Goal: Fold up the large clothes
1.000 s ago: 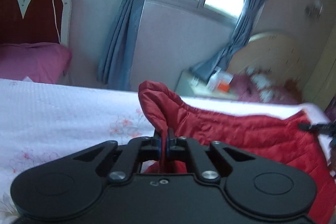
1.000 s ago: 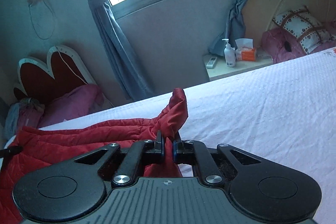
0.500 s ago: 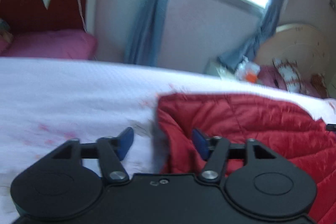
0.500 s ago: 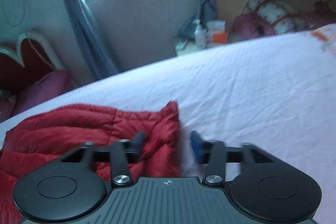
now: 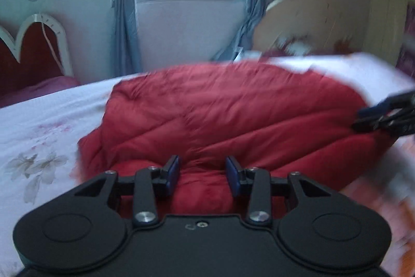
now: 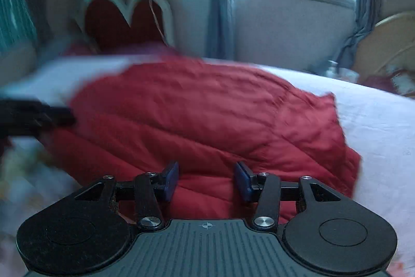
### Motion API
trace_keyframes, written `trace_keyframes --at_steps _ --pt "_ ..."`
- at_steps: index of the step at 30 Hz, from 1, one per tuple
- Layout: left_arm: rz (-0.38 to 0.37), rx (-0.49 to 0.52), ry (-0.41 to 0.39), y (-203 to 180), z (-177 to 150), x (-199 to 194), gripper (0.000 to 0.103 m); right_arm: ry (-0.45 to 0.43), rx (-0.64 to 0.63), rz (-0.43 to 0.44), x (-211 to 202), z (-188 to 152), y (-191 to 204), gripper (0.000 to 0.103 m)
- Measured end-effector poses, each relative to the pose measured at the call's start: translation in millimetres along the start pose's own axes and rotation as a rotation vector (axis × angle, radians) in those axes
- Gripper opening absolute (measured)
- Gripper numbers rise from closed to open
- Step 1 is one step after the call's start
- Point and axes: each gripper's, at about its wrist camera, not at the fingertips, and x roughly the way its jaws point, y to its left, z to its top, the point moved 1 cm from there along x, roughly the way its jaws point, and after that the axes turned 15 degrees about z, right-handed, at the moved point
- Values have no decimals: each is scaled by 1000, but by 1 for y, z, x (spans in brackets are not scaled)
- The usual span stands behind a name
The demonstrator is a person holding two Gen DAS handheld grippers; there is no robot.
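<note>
A second before, we had both grippers clamped on raised corners of the red jacket (image 5: 233, 121); half a second before, the jaws had already parted and the cloth had dropped. Now the jacket lay in a puffy folded heap on the white bed (image 5: 39, 116), and both cameras faced it from nearer its middle.

Our left gripper (image 5: 202, 174) stood with its fingers wide apart, holding nothing, the blue pads (image 5: 172, 173) poised over the jacket's near edge; whether they touched the cloth we could not tell. Our right gripper (image 6: 206, 179) was likewise spread wide and held nothing, above the same near fold. Each gripper showed blurred at the edge of the other's view, beside the jacket's ends.

No containers appeared in either view.
</note>
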Motion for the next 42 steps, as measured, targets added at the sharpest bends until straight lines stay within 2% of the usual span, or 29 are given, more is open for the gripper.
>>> trace_keyframes --at_steps 1,3,5,7,8,9,10,12,15,17,19,22,26,28,31,32,35,38,42 --pt "23 1 -4 5 -6 6 40 13 -4 -32 10 -6 -7 46" --pt "38 -2 0 14 -10 11 47 -11 83 -37 16 -8 -24 45" --pt "52 3 9 17 -6 8 48 -20 120 -53 17 -6 -29 34" --pt "114 -5 12 21 -3 -5 54 -41 176 -70 8 -5 -31 35" --pt "151 -42 4 28 -2 -18 74 -71 210 -105 -4 -4 -32 45" --pt "172 -102 -18 37 -4 -33 91 -112 250 -145 -19 -4 -36 61" --pt "161 -179 -34 48 -8 -48 92 -161 294 -150 -36 -7 -40 85" --pt "98 -346 9 69 -19 -66 79 -226 426 -81 -62 -21 -51 85" --pt "-19 -639 106 91 -46 -71 69 -320 691 8 -84 -52 -69 83" --pt "-100 -836 162 99 -66 -59 63 -390 885 92 -85 -76 -82 74" --pt "-124 -941 198 99 -75 -41 60 -416 979 116 -74 -86 -90 71" --pt "-149 -1029 192 98 -75 -17 54 -440 1011 115 -53 -86 -96 69" --pt "-162 -1058 189 99 -61 12 50 -484 1007 107 -37 -82 -106 67" --pt "-166 -1049 193 99 -55 23 48 -466 969 92 -26 -71 -109 67" --pt "-154 -1034 195 99 -51 33 39 -448 934 84 -18 -59 -115 66" --pt "-149 -1029 196 98 -50 35 34 -434 933 78 -14 -55 -118 48" --pt "-120 -967 180 92 -42 29 24 -403 942 92 -16 -49 -124 25" --pt "-89 -928 147 87 -34 12 17 -386 865 92 -32 -37 -114 17" --pt "-82 -898 118 80 -25 -13 15 -365 807 88 -48 -31 -106 15"
